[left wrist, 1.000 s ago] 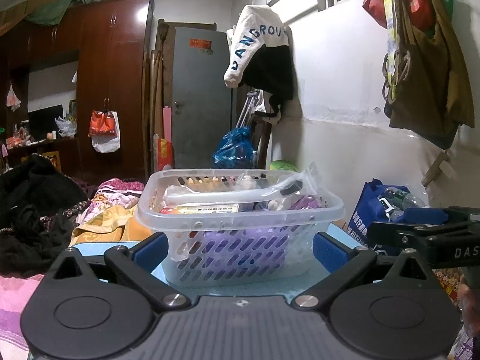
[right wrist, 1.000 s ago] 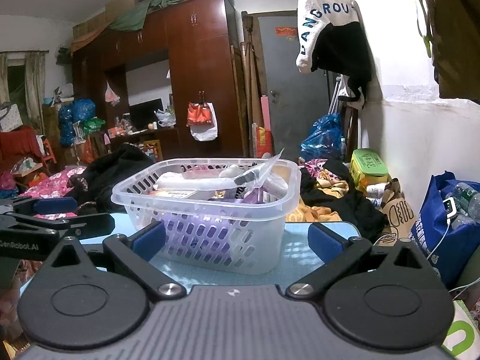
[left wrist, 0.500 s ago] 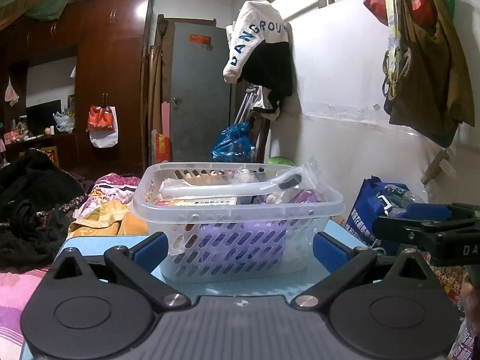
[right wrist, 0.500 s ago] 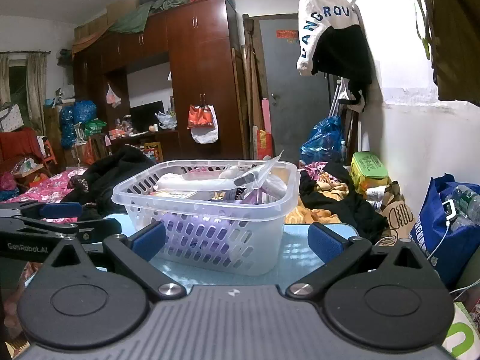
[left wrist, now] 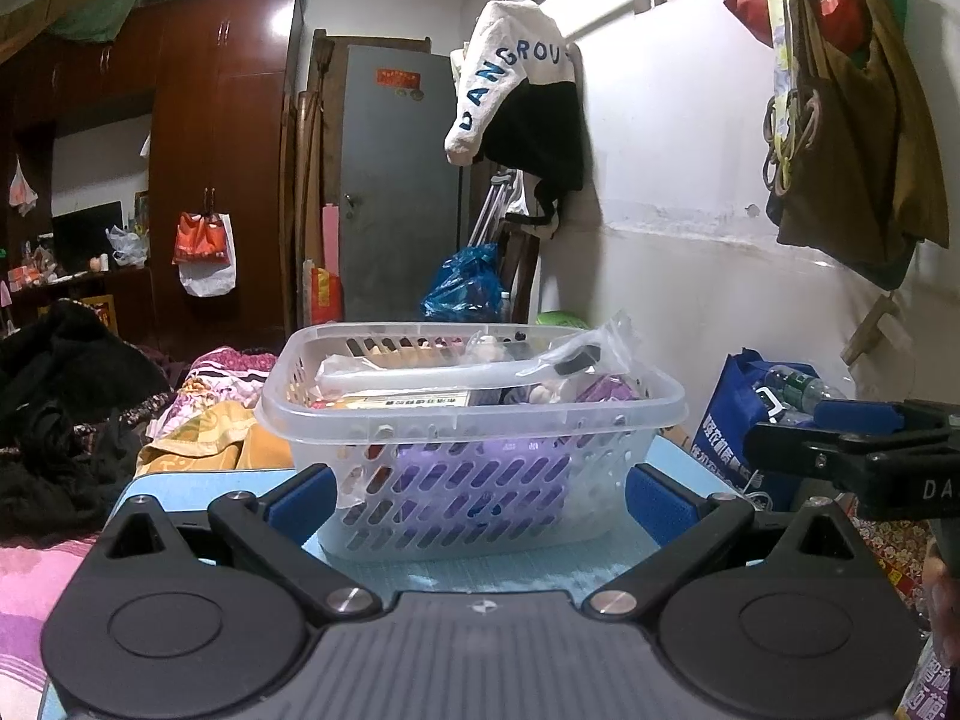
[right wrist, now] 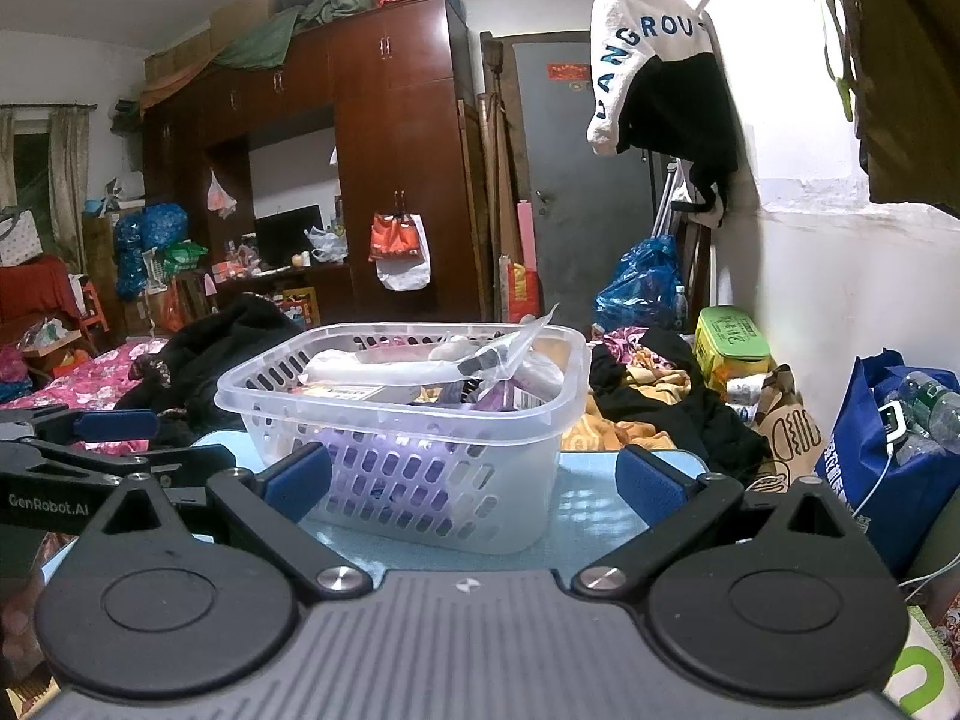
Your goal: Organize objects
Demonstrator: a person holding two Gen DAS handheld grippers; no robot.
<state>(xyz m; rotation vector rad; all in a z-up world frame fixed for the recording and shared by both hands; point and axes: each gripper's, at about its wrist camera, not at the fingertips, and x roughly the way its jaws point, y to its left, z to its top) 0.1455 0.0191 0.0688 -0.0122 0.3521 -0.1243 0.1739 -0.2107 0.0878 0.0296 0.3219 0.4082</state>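
A clear plastic basket [left wrist: 468,420] stands on a light blue table [left wrist: 480,570]. It holds a bagged white brush [left wrist: 456,369], a purple pack [left wrist: 480,468] and other small items. My left gripper [left wrist: 477,495] is open and empty, its blue pads either side of the basket's near wall. My right gripper [right wrist: 474,477] is open and empty, just in front of the same basket [right wrist: 408,420]. The right gripper shows at the right edge of the left wrist view [left wrist: 852,438]; the left gripper shows at the left of the right wrist view [right wrist: 90,444].
Piles of clothes [right wrist: 648,402] lie behind the table. A blue bag with bottles [right wrist: 900,438] stands at the right by the white wall. A dark wardrobe [right wrist: 390,168] and a grey door [left wrist: 396,180] are at the back.
Both grippers have shifted slightly; the basket sits a little higher in the left wrist view. Both stay open and empty.
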